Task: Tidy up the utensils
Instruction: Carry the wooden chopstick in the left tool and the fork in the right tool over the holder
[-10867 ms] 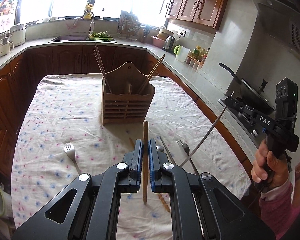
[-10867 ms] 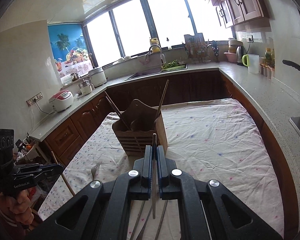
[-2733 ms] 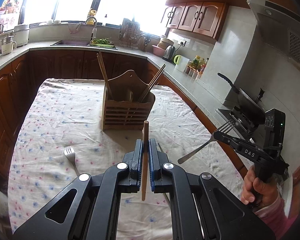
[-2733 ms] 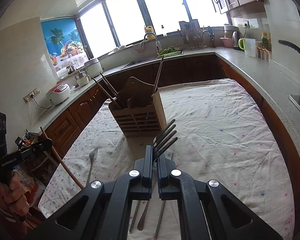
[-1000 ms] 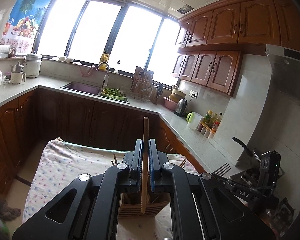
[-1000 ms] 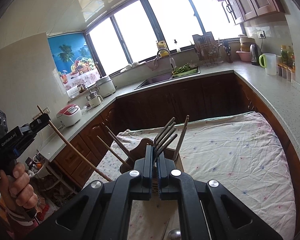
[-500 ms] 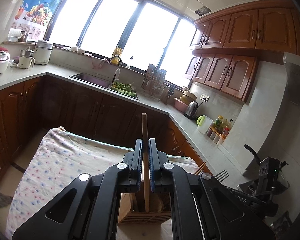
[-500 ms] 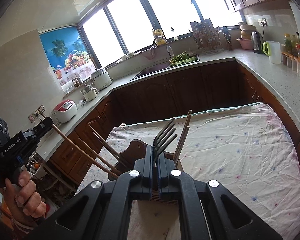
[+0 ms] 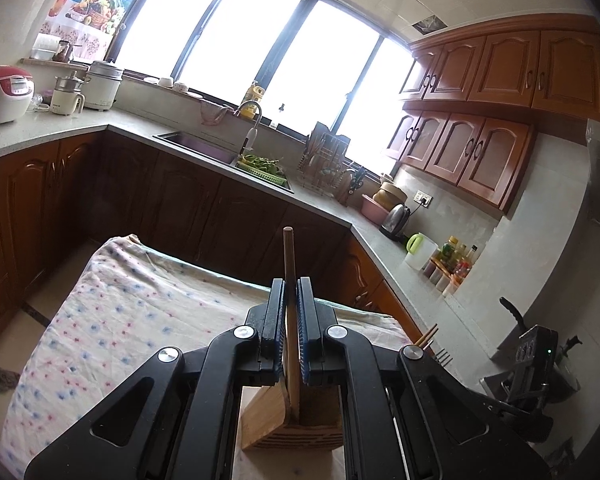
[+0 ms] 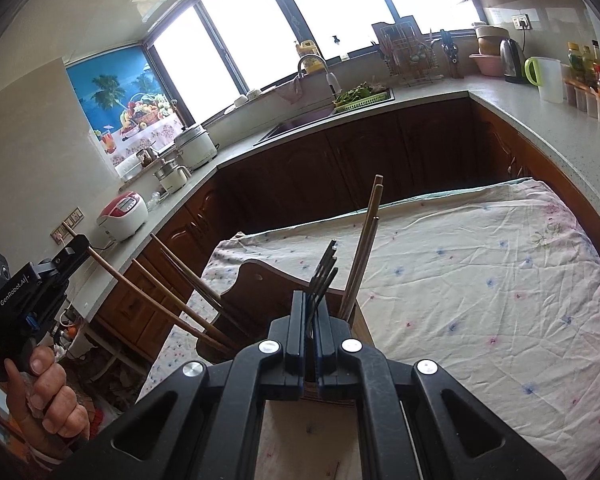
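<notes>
Wooden chopstick (image 9: pixel 289 280), clamped between the closed pads of the left gripper (image 9: pixel 290 322). It stands nearly upright: its upper end rises past the fingertips, and its lower end reaches down behind the jaws to the wooden utensil holder (image 9: pixel 292 420), directly beneath the gripper. Whether the tip has entered a compartment cannot be told, since the gripper body hides the holder's top; only part of its slatted front and one side show.

Metal fork (image 10: pixel 322 276), clamped in the right gripper (image 10: pixel 310 320), tines pointing up and away from the camera. Its handle is hidden between the pads and behind the gripper body. The holder sits just ahead of and below this gripper, its curved back panel (image 10: pixel 260 284) visible but its front cut off by the fingers. A pair of chopsticks (image 10: pixel 364 240) leans out of the holder to the right of the fork; more chopsticks (image 10: pixel 188 280) lean out to the left.

In the left wrist view, fork tines and two chopstick ends just clear the right edge of the left gripper's body; the right gripper itself is largely hidden there.

A hand (image 10: pixel 48 396) grips the left gripper's handle at the left edge of the right wrist view.

The holder stands on a surface covered by a flower-print cloth (image 10: pixel 480 280), its near portion masked by both grippers.
</notes>
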